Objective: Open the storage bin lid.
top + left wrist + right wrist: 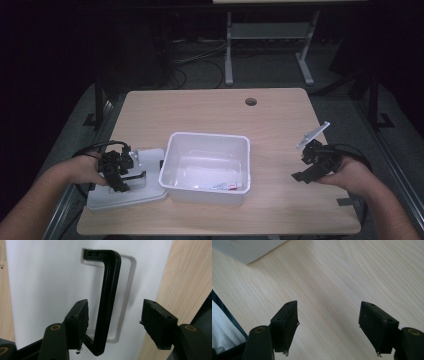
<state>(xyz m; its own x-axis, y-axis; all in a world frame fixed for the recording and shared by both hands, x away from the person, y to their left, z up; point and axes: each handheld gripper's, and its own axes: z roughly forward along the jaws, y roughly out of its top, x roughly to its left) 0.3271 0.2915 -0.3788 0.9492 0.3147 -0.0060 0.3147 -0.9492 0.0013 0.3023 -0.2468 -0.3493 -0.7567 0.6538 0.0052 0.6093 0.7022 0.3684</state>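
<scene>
Left gripper (113, 320), jaws apart astride the black handle (107, 302) of the white lid (45, 282): we judge the lid light, stiff and slick, best taken by that handle; right gripper (328, 327) gapes empty.

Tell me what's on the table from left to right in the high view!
Left gripper over the white lid with its black handle → white bin → right gripper.

Legible text: none. Small item (224, 186) inside white bin (172, 155), bearing red and blue markings, possibly print, too small and blurred to read. Lid (45, 285) and handle (110, 295): unmarked.
</scene>
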